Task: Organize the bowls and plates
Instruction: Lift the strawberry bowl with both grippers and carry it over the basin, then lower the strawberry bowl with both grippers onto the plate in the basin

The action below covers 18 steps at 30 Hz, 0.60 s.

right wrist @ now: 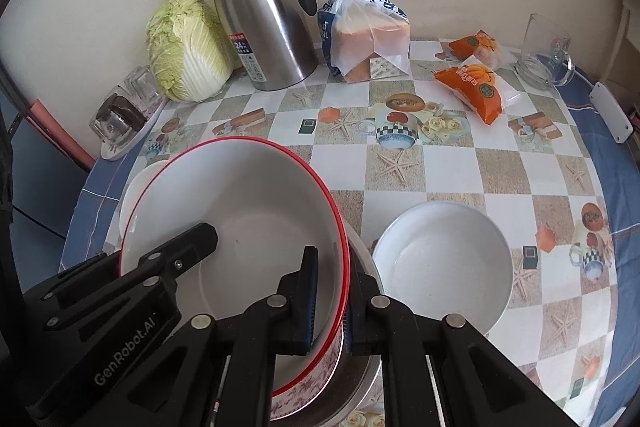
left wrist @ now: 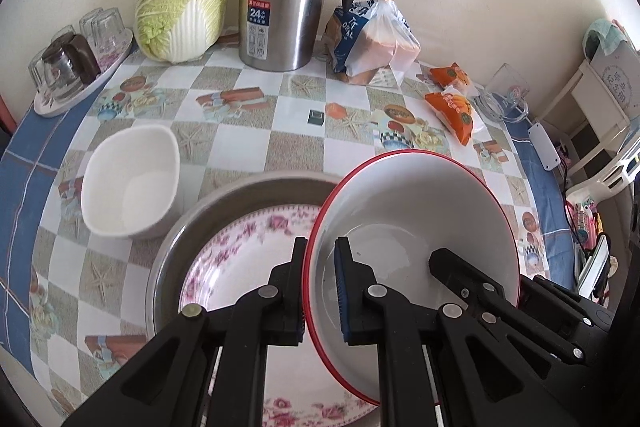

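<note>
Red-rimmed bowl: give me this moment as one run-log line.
red-rimmed bowl: carried, tilted | left gripper: shut on rim | right gripper: shut on opposite rim | below: floral plate in metal basin

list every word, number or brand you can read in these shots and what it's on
"24" on the label of the steel thermos jug; the smaller print beneath is too small to read.
"GenRobot.AI" on the body of the left gripper, seen from the right wrist.
"ORAL", partly cut off, on the bread bag.
Print on the orange snack packets and the glass mug is too blurred to read.
</note>
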### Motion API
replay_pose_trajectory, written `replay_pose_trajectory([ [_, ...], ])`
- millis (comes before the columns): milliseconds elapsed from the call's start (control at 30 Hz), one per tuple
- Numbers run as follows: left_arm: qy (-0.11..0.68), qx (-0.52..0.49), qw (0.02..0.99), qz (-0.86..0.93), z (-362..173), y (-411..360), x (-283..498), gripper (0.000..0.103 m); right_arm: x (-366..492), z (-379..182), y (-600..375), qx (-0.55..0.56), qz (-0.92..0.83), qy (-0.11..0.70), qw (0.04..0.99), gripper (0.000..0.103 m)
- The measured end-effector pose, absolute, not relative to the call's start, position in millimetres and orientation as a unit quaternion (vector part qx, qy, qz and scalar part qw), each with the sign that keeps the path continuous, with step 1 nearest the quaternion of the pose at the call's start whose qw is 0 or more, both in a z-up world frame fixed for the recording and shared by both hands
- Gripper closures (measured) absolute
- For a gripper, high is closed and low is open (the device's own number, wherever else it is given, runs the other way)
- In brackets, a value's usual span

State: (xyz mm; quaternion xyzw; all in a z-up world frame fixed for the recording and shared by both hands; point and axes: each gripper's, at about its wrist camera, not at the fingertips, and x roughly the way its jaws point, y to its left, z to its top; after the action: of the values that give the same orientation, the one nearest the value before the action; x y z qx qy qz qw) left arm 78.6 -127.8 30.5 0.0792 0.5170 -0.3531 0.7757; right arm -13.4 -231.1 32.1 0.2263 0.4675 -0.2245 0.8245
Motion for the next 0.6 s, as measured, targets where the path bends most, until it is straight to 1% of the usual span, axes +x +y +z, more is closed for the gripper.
replay_pose_trajectory([
  [367, 0.526, 0.071, 0.772, -0.349, 20.1, -95.7, 63.0, 0.091, -30.9, 22.2, -202.4, 0.257, -0.231, 0.465, 0.815, 0.091],
  [600, 0.531, 0.073, 0.772, -0.343, 12.4, -89.7, 64.6, 0.091, -29.9, 14.7, -194.5, 0.259, -0.227, 0.468, 0.814, 0.091],
])
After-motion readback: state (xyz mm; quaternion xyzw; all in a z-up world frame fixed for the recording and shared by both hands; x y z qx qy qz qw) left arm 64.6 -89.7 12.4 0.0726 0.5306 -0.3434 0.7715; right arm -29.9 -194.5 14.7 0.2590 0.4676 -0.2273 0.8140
